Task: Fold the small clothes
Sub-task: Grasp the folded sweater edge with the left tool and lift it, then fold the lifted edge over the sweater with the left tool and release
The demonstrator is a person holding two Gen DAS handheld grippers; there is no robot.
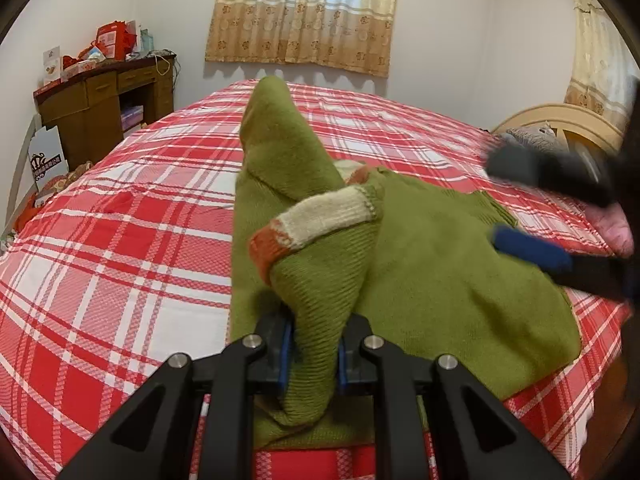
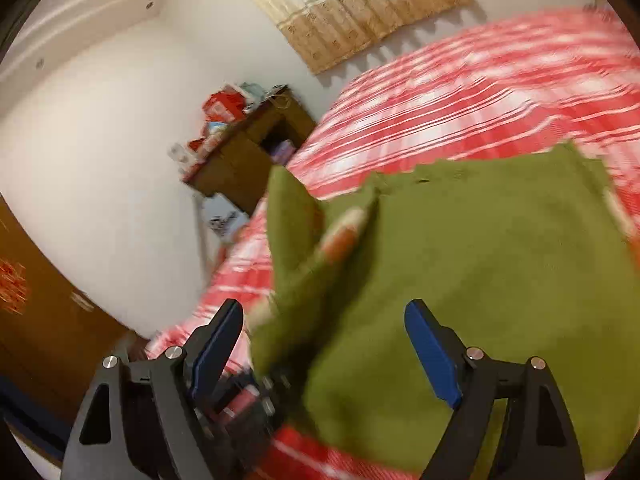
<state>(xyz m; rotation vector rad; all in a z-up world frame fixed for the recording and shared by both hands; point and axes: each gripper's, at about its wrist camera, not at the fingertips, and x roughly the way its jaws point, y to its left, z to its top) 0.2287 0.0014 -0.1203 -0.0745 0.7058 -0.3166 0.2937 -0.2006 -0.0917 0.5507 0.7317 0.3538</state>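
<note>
Green sweater on the red plaid bed, sleeve with cream and orange cuff lifted, left gripper fingers clamped on it, right gripper (blurred) fingers spread wide above the sweater, wooden desk far left.

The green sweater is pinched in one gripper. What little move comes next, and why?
Probably carry the sleeve across the sweater's body. The left gripper is shut on the green sweater, lifting the sleeve with its cream cuff, while the right gripper hangs open.
</note>
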